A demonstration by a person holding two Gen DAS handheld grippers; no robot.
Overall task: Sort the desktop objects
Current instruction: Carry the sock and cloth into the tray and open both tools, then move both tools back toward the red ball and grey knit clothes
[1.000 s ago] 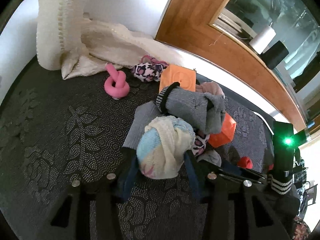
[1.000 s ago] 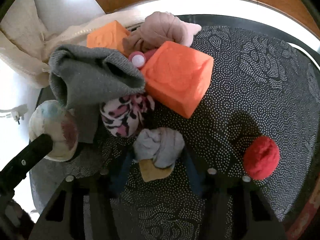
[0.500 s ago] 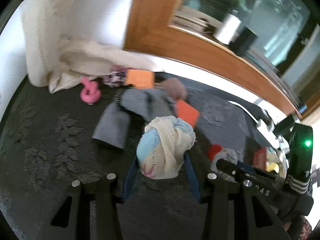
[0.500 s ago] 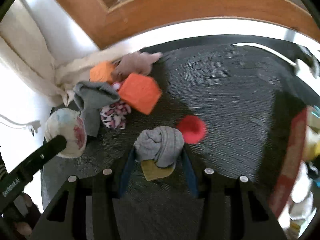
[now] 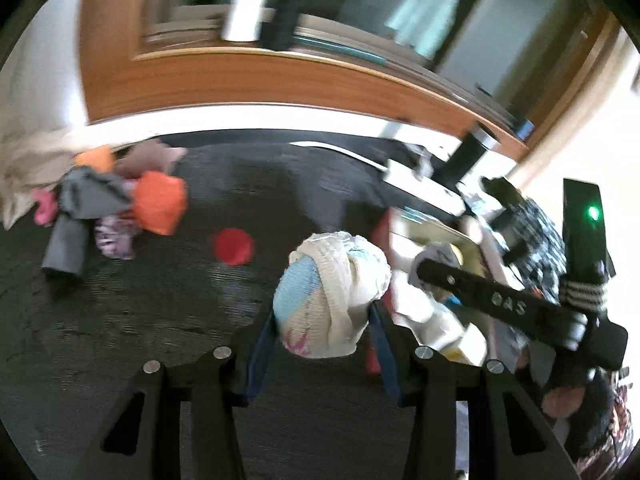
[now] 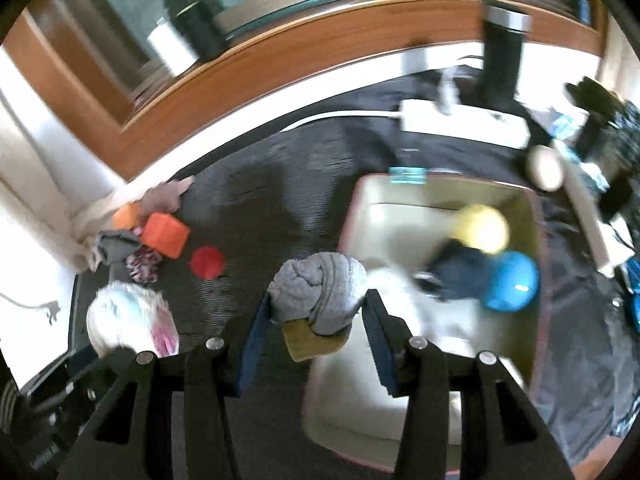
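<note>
Left hand-held gripper [image 5: 322,330] clamps a pastel sock ball [image 5: 330,294] above the dark table [image 5: 120,320] | right hand-held gripper [image 6: 316,320] grips a grey sock ball [image 6: 318,290] at the edge of a cream storage box [image 6: 360,400] | red ball [image 6: 207,263] rests near the leftover pile.

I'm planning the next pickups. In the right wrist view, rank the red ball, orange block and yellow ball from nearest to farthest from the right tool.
1. Red ball, up-left of the right tool, alone on the dark mat.
2. Yellow ball, up-right, inside the bin.
3. Orange block, far left, beside the pile of socks.
</note>
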